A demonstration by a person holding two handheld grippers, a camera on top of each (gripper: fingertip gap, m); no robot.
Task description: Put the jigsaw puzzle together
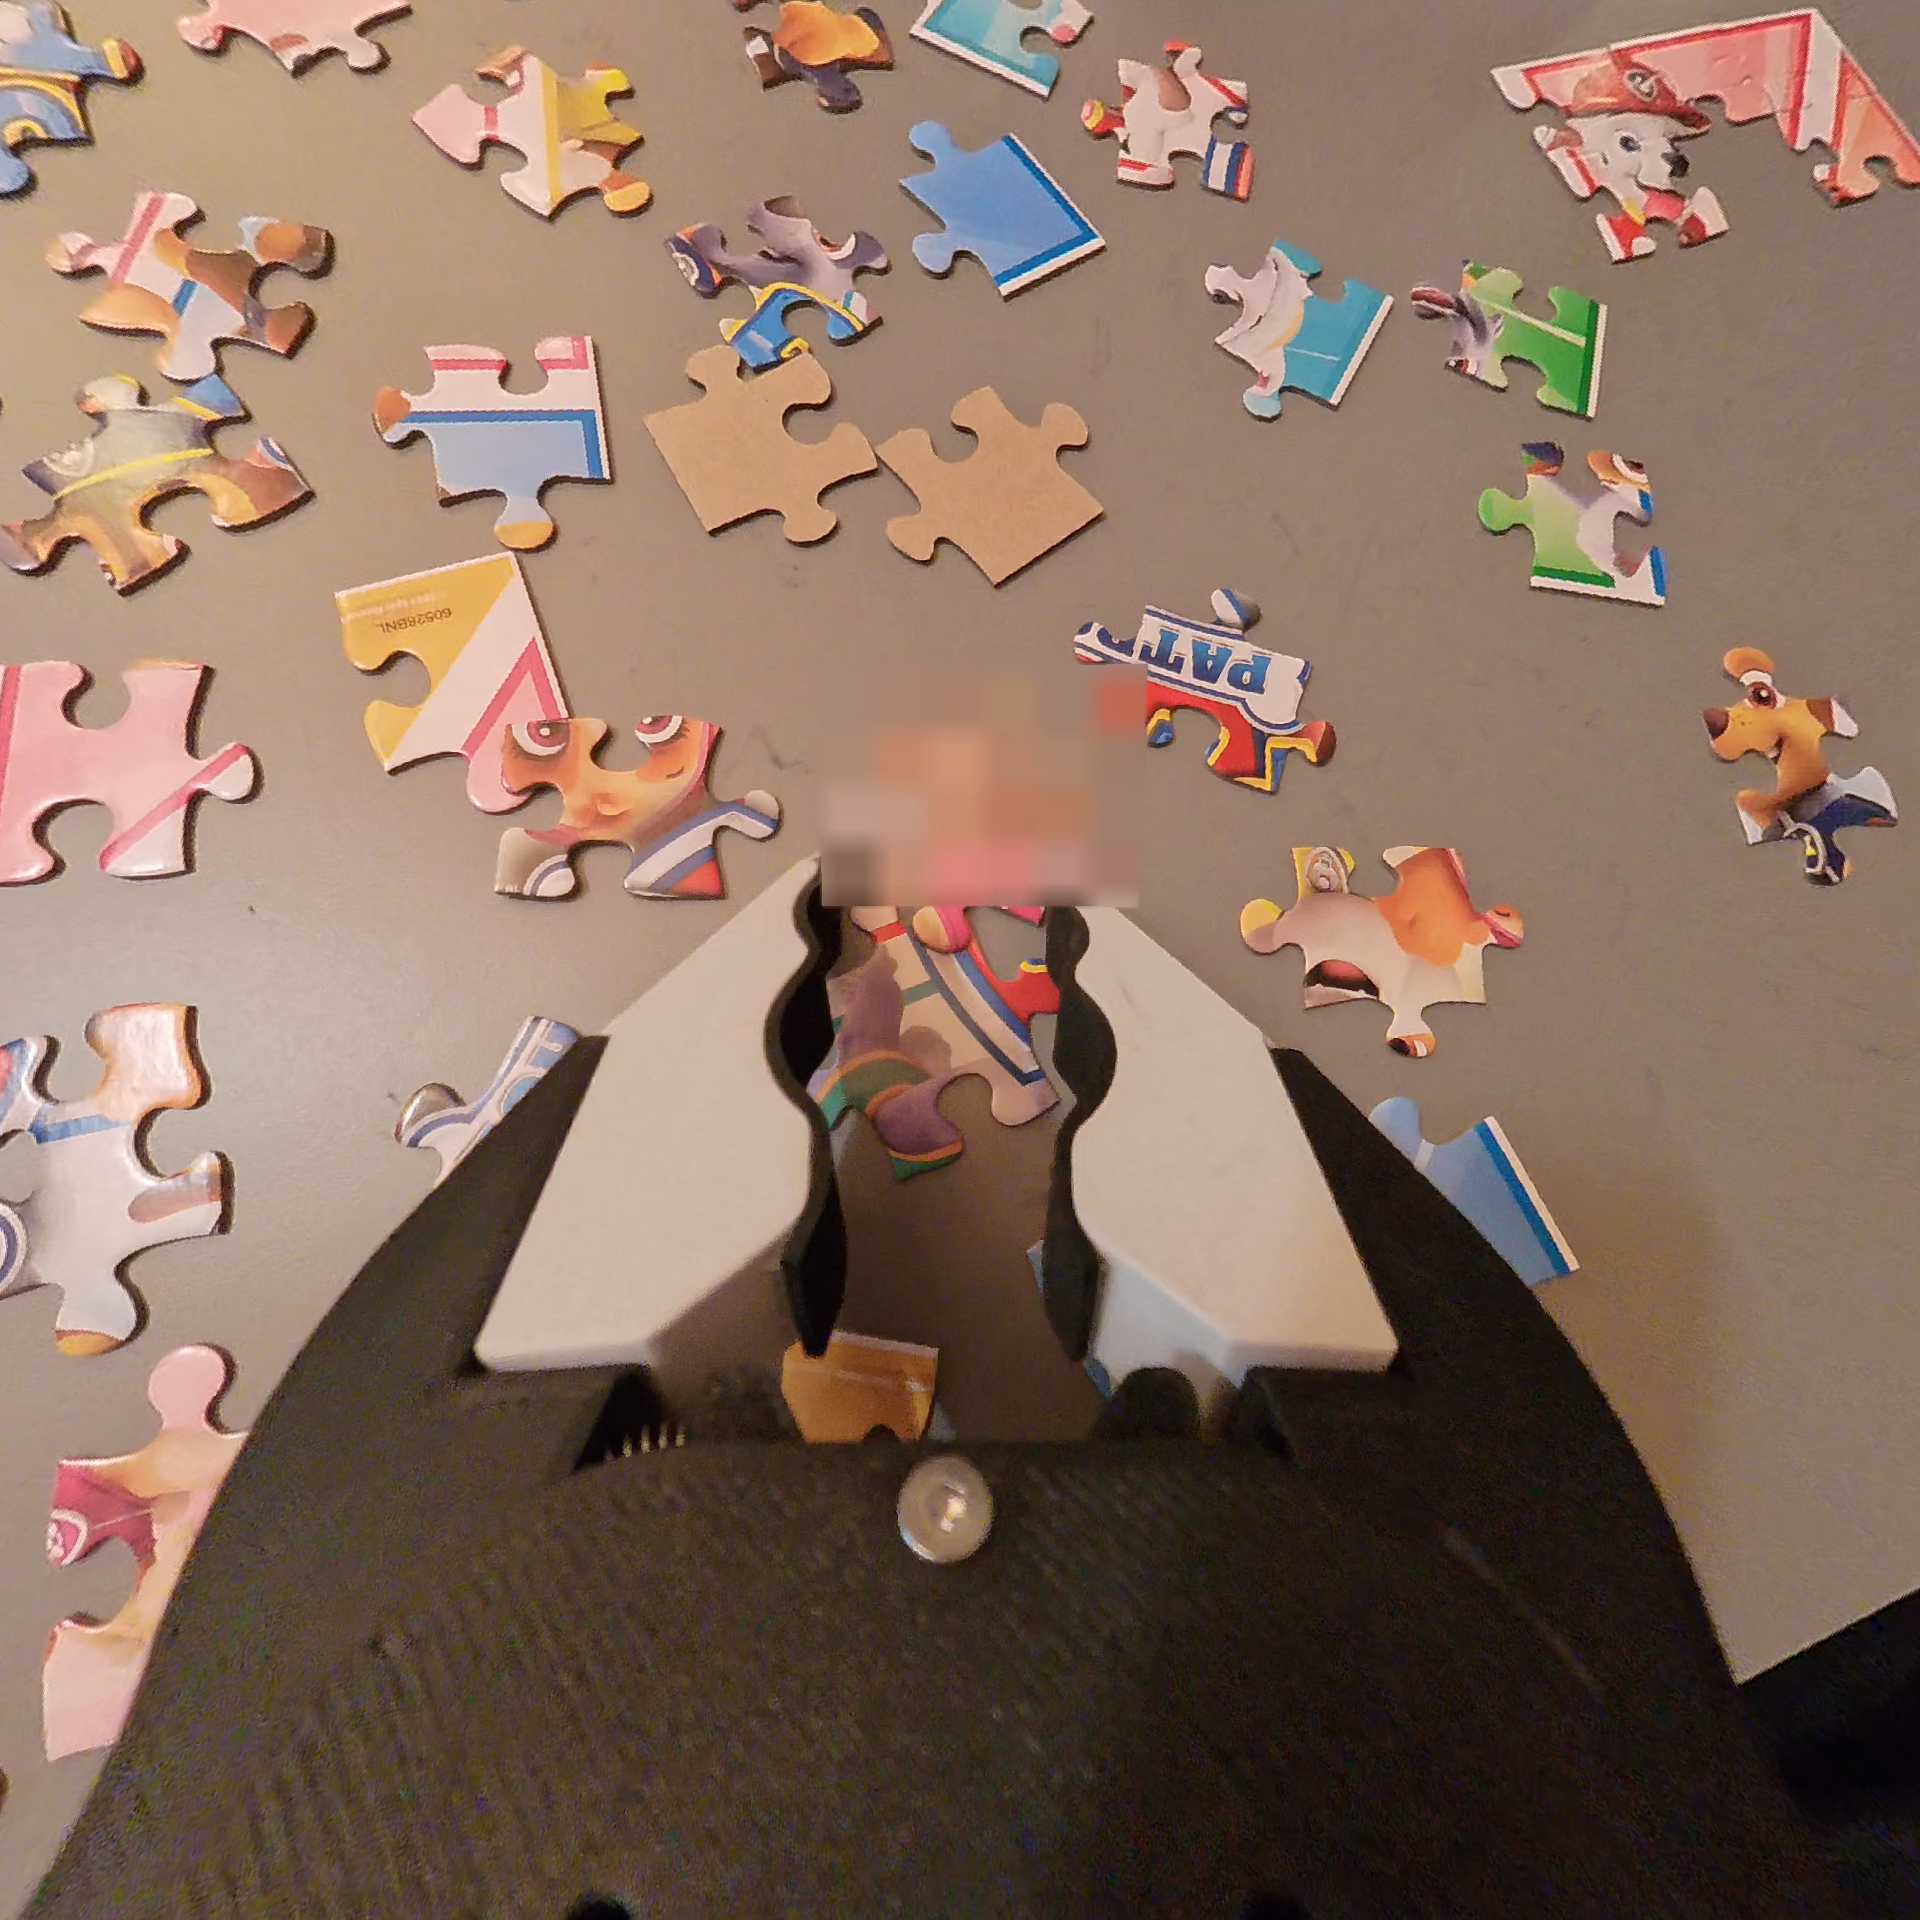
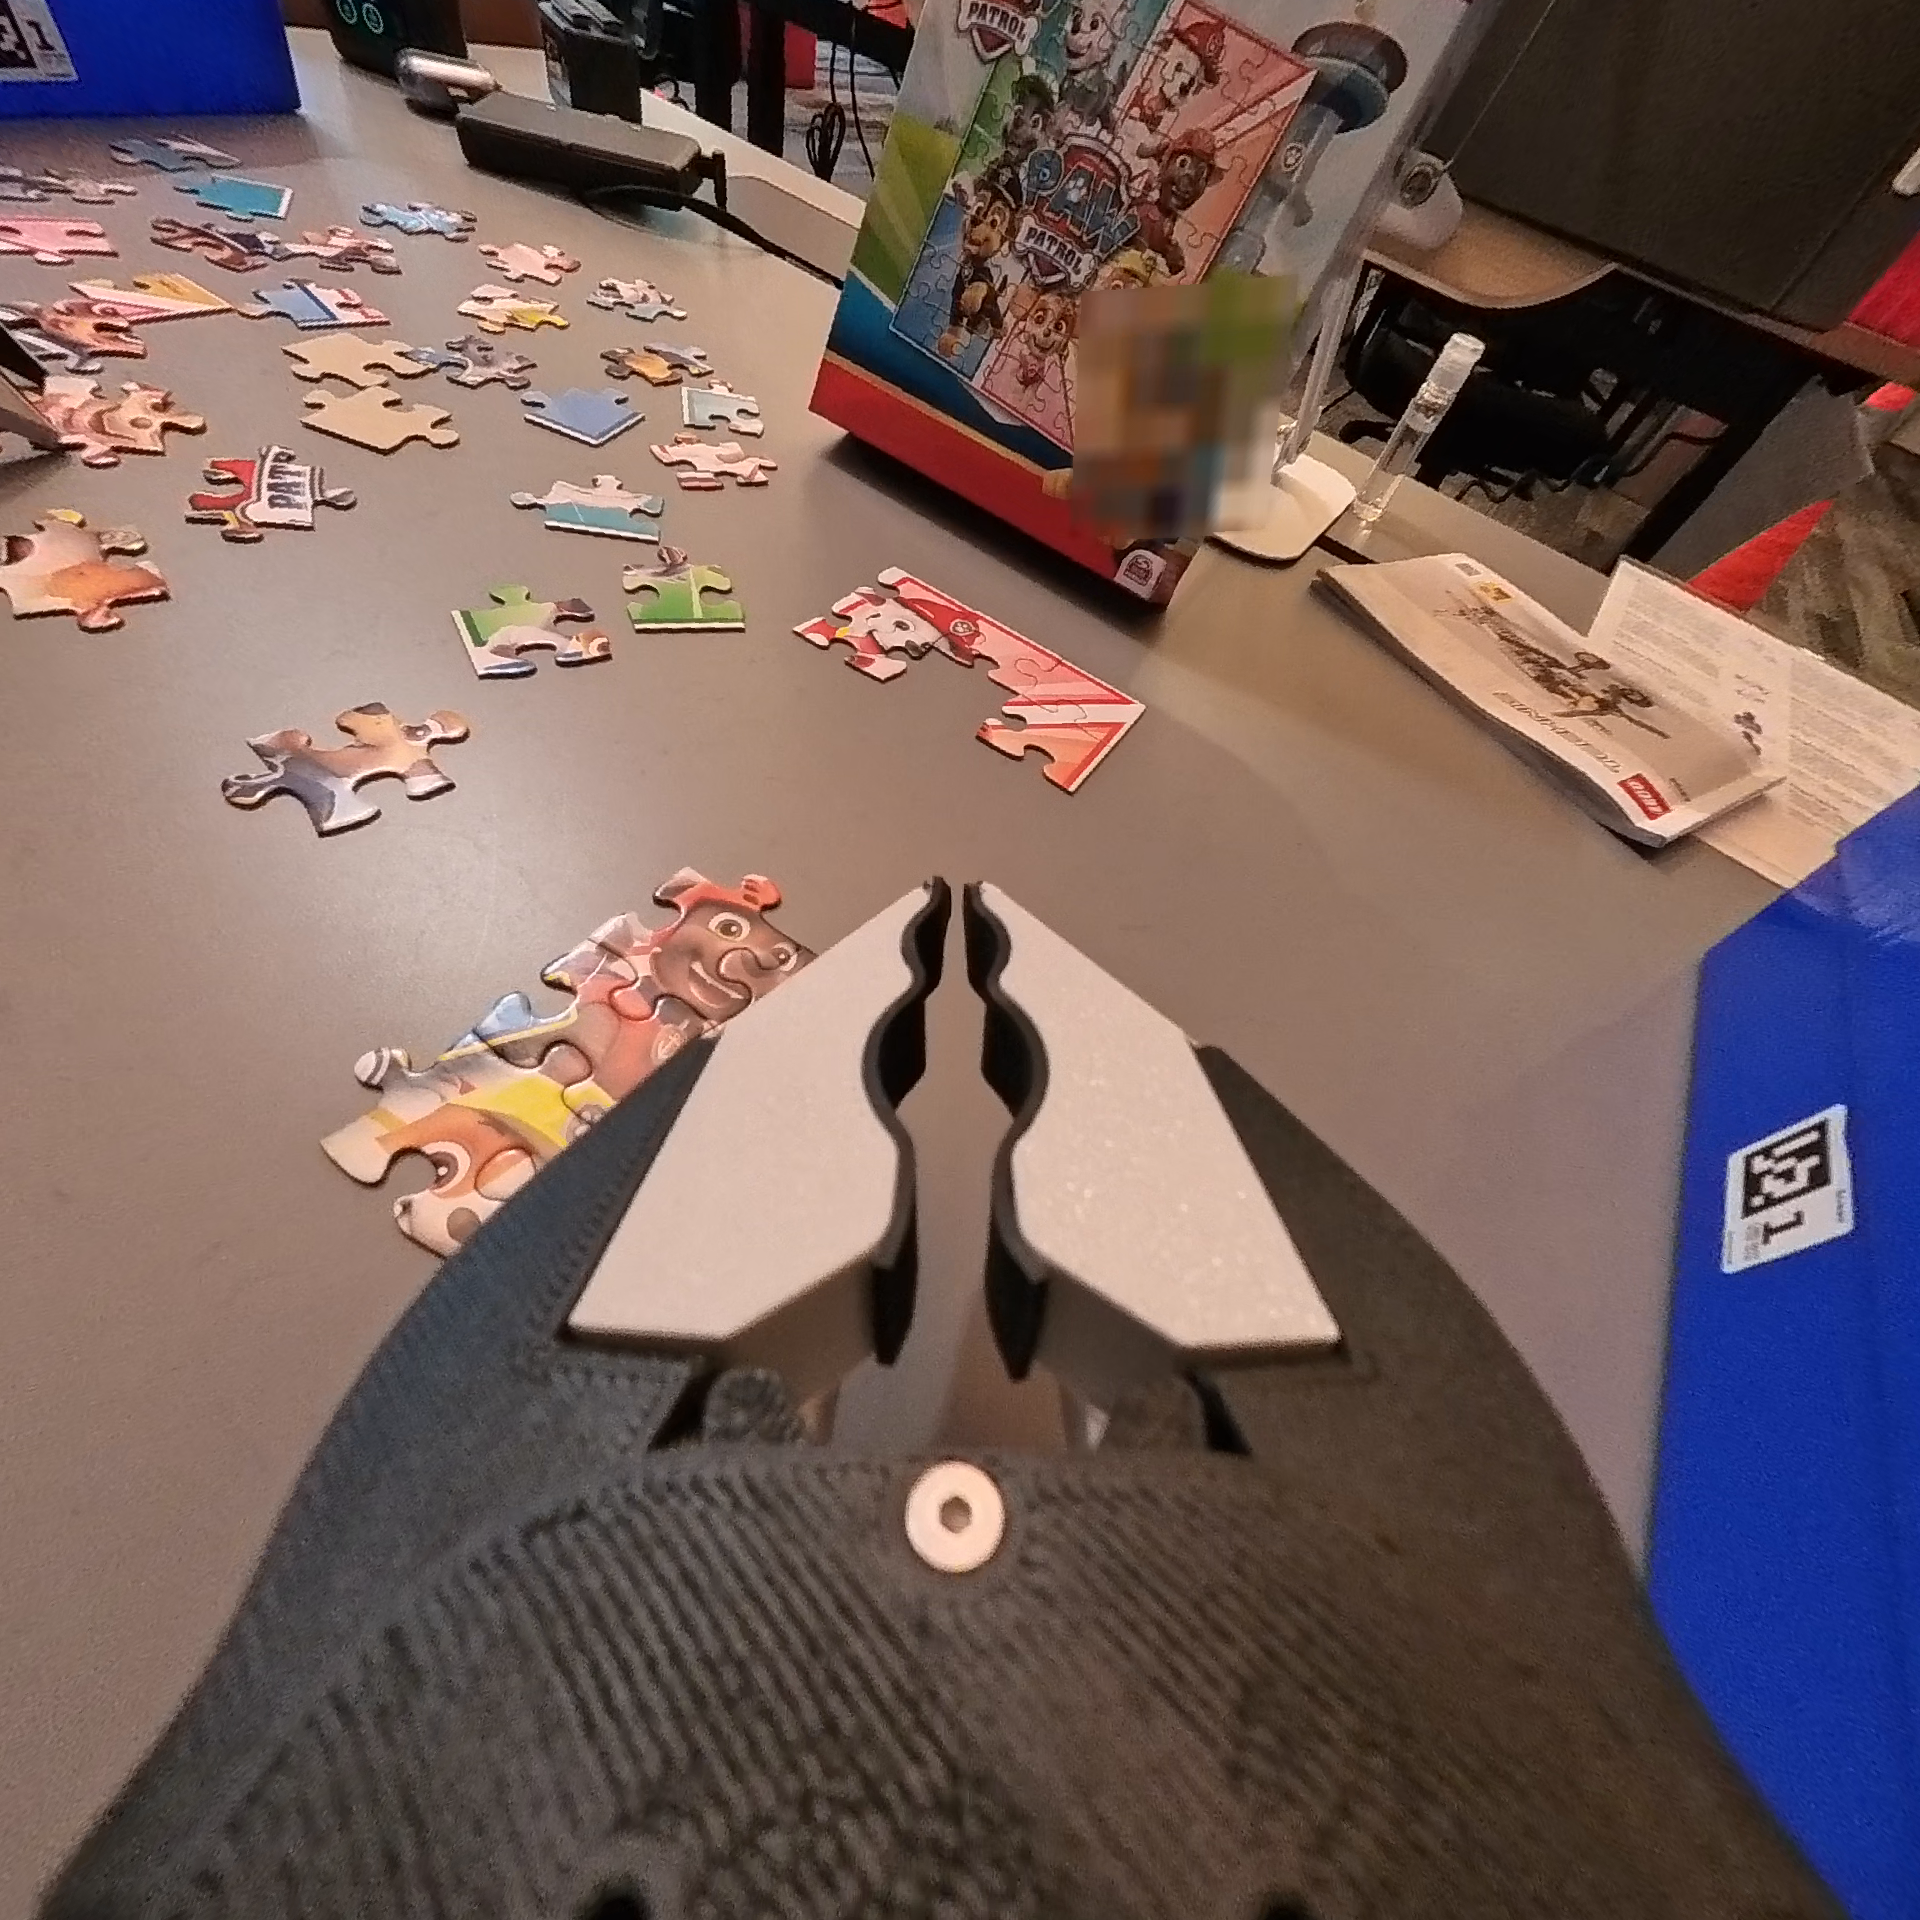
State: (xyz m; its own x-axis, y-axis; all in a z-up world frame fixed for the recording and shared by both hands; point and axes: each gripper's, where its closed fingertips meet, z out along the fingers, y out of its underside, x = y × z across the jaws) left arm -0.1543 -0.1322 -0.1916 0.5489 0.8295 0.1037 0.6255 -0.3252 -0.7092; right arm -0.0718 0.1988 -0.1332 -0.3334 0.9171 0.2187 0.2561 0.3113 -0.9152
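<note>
In the left wrist view my left gripper reaches down over a grey table strewn with loose puzzle pieces. Its two pads press on the side edges of a colourful puzzle piece with purple, blue and red print; a blur patch covers the piece's far end. A printed red and blue piece and a piece with two cartoon eyes lie just beyond the fingertips. In the right wrist view my right gripper is shut with nothing between the pads. It hovers over bare table beside a joined cluster of pieces.
Two face-down brown pieces lie mid-table. A joined red corner section lies near the upright puzzle box. A booklet and a blue box are on the right. The table's edge runs close at the lower right. The grippers' ends are close to 35 cm from one another.
</note>
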